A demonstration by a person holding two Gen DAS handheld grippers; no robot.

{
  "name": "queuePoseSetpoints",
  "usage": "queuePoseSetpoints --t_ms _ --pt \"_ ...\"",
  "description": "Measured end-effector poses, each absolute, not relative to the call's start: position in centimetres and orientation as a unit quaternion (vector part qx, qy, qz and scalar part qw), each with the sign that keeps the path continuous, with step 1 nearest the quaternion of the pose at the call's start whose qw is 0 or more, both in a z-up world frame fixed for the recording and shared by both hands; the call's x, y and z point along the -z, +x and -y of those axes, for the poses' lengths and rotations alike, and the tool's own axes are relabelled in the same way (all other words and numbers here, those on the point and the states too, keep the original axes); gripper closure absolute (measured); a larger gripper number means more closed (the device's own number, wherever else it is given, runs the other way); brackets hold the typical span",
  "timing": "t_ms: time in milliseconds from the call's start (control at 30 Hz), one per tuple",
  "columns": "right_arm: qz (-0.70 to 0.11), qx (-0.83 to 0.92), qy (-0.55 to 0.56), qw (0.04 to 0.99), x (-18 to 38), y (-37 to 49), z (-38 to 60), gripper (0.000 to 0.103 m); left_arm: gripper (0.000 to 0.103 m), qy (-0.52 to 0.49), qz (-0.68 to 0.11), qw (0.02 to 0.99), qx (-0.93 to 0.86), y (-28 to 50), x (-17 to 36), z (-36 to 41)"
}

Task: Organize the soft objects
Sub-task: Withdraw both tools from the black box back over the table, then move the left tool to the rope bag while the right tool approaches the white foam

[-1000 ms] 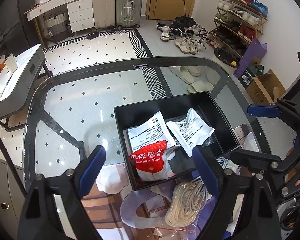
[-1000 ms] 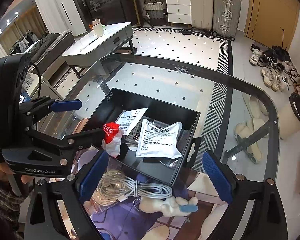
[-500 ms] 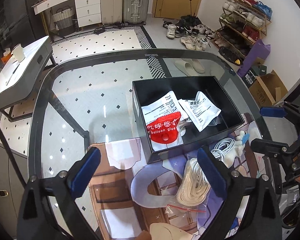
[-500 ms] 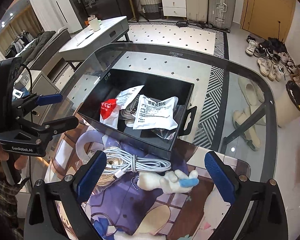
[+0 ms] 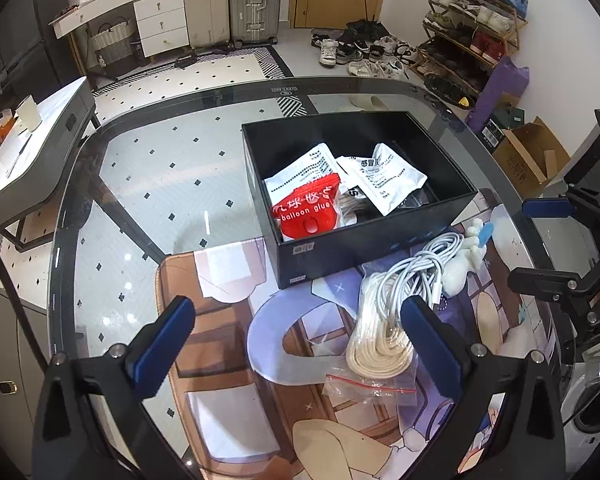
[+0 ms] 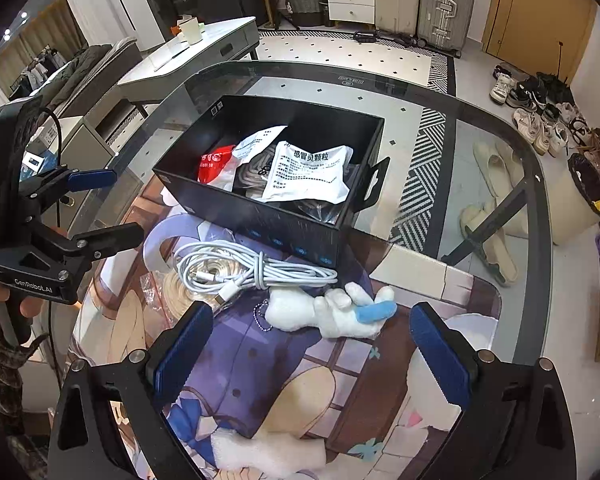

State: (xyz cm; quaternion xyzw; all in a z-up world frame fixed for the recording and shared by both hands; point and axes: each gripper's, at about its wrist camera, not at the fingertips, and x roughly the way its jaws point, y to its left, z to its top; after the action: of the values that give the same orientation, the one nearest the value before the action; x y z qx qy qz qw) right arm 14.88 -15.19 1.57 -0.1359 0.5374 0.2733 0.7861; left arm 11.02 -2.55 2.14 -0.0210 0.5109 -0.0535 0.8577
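While its jaws have just been opening, the left gripper (image 5: 296, 334) hangs above the bench (image 5: 148, 184) with jaws wide apart and nothing between them. The right gripper (image 6: 306, 344) likewise stands spread and empty, over the printed mat (image 6: 260, 364).

Just ahead of the left gripper lie a cream rope coil (image 5: 376, 344) and a white cable bundle (image 5: 416, 268), the two overlapping; a small clear bag (image 5: 370, 386) lies under the coil's near edge. Beside the cable, between the right gripper's fingers in its own view, lies a white plush toy (image 6: 328, 312) with a blue tip.

Beyond these, a black box (image 5: 380, 240) sits on the bench, its near wall on the mat. Inside it: a red glue packet (image 5: 306, 212), two white sachets (image 5: 384, 180), and, apparently, more cord beneath them, though that part is too dark to confirm.
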Motion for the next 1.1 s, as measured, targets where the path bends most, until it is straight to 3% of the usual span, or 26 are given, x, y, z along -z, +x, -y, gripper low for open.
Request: queuePoseSetpoints --t_ms 1100 --pt "-0.568 -0.313 -0.151 0.747 1.4 6.5 18.3 0.003 0.000 0.031 -0.514 0.850 0.114 9.0 0.0 8.8"
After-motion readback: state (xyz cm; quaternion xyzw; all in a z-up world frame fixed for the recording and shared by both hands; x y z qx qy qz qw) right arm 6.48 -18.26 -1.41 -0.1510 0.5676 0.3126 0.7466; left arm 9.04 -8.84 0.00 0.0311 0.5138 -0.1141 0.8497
